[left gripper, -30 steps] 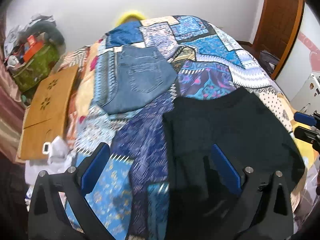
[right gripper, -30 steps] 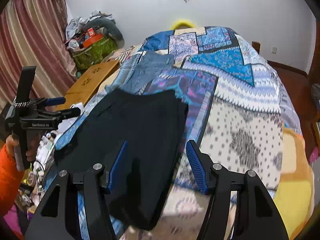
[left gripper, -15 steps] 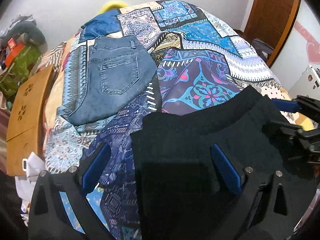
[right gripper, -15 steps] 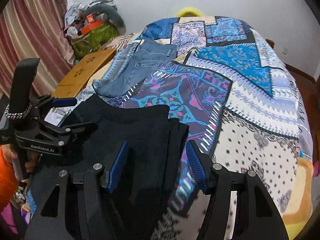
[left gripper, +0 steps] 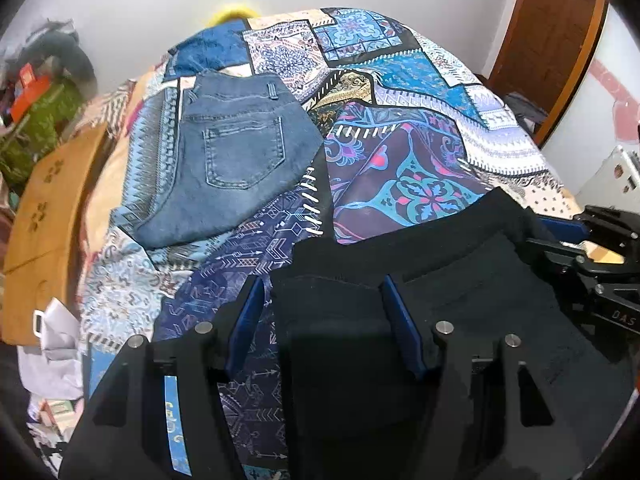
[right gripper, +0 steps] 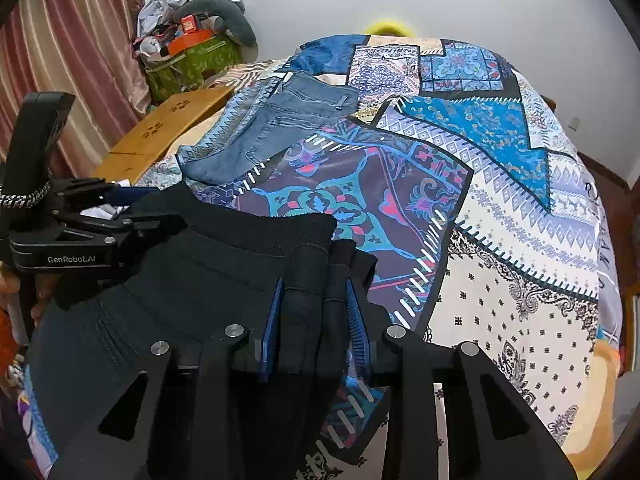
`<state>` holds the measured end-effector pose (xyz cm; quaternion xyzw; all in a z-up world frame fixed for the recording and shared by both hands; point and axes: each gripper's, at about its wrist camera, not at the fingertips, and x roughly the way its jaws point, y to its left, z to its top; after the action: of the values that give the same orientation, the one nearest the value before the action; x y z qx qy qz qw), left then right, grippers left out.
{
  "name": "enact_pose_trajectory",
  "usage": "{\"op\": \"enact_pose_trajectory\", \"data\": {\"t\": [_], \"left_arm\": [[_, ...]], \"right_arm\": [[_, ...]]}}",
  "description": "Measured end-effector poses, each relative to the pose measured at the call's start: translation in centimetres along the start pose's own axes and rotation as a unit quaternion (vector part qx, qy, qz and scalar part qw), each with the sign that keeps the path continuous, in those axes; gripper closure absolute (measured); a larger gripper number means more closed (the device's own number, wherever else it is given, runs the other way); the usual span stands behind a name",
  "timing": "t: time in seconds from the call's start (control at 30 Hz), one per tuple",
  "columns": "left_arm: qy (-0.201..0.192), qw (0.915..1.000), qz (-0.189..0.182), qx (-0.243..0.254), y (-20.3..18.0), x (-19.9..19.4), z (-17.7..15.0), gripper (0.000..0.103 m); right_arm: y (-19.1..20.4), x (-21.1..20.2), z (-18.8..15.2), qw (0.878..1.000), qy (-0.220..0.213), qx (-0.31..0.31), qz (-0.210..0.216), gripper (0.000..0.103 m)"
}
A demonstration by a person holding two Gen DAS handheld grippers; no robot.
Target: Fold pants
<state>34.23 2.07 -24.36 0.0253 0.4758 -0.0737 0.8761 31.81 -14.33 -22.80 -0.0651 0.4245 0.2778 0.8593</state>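
Note:
Black pants lie folded on the near part of the patterned bed; they also show in the right wrist view. My left gripper has its jaws partly closed around the pants' left edge, with a gap still showing on the left pad side. My right gripper is shut on a bunched fold of the black pants at their right corner. Each gripper also shows in the other's view: the right one at the pants' right edge, the left one at their left edge.
Folded blue jeans lie further back on the patchwork bedspread. A wooden board leans at the bed's left side. A green bag with clutter stands by the curtain. A brown door is at the right.
Both grippers came down onto the black pants. The right jaws closed on the right corner fold. The left jaws narrowed around the left edge.

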Motion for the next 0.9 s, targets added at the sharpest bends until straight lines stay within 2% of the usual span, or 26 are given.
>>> {"op": "enact_pose_trajectory", "data": {"t": [0.1,0.17,0.23,0.37,0.53,0.67,0.73,0.9], "left_arm": [[0.008,0.9999,-0.005,0.002,0.0,-0.1,0.3,0.040],[0.032,0.9989,-0.027,-0.021,0.7,-0.7,0.8,0.040],[0.031,0.9983,-0.041,-0.027,1.0,-1.8,0.9,0.040],[0.006,0.9993,-0.031,-0.020,1.0,-5.1,0.0,0.037],[-0.001,0.9998,-0.004,0.018,-1.0,-6.8,-2.1,0.033],[0.020,0.9985,0.009,0.051,-3.1,-5.5,-4.2,0.029],[0.019,0.9982,0.015,0.054,-3.2,-5.1,-5.0,0.027],[0.025,0.9988,0.004,0.042,-2.4,-5.5,-6.4,0.025]], "right_arm": [[0.1,-0.1,0.2,1.000,0.008,0.003,-0.004,0.074],[0.1,-0.5,0.4,1.000,0.016,0.014,-0.002,0.071],[0.0,-1.4,0.5,0.999,0.019,0.031,-0.003,0.070],[1.1,-3.7,-0.2,1.000,0.005,0.030,0.004,0.067],[4.4,-5.3,-0.9,1.000,-0.004,-0.005,0.027,0.052],[6.3,-4.0,-1.6,0.998,0.027,-0.020,0.051,0.052],[6.7,-3.1,-2.3,0.998,0.045,-0.028,0.043,0.052],[7.4,-3.6,-3.8,0.997,0.049,-0.054,0.023,0.051]]}}
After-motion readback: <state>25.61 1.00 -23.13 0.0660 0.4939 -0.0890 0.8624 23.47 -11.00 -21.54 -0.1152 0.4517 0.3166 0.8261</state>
